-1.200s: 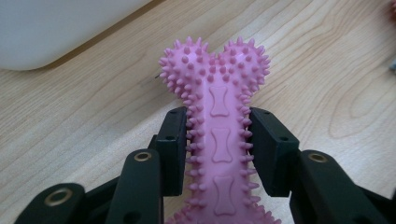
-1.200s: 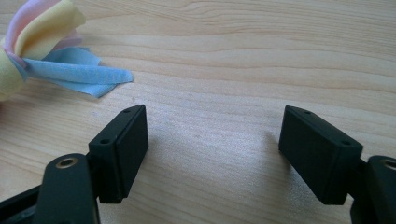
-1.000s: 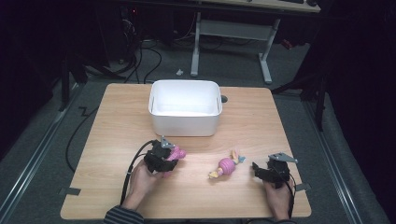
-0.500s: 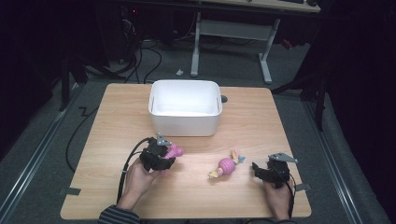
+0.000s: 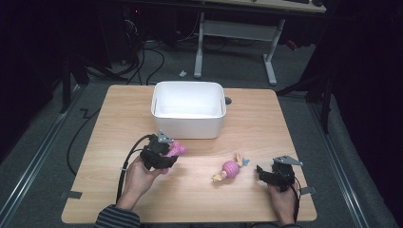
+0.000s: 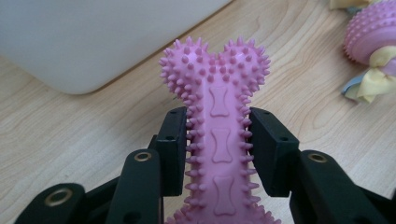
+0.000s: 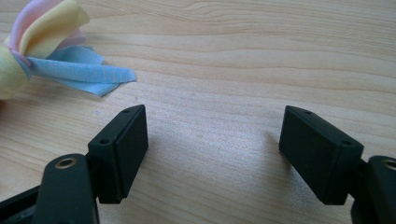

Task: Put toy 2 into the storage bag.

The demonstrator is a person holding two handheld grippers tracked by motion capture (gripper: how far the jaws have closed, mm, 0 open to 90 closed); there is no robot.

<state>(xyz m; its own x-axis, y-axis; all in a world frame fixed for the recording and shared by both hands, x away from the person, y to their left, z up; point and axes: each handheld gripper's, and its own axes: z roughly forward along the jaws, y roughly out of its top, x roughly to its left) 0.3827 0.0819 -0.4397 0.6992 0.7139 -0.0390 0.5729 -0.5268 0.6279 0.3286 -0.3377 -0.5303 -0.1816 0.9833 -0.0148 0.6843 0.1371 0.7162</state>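
Bin (image 5: pixel 187 116) stands just beyond bone toy (image 6: pixel 219 135); ball toy (image 5: pixel 231 167) lies apart.

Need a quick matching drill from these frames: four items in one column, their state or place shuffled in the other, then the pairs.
Items:
1. bone toy
2. ball toy
3. white bin
4. right gripper

States:
A. open, nothing between the jaws
B. lying on the table between the two hands
C. clamped in the left gripper
D. standing at the far middle of the table, nothing visible inside

Pairs: 1-C, 2-B, 3-D, 4-A
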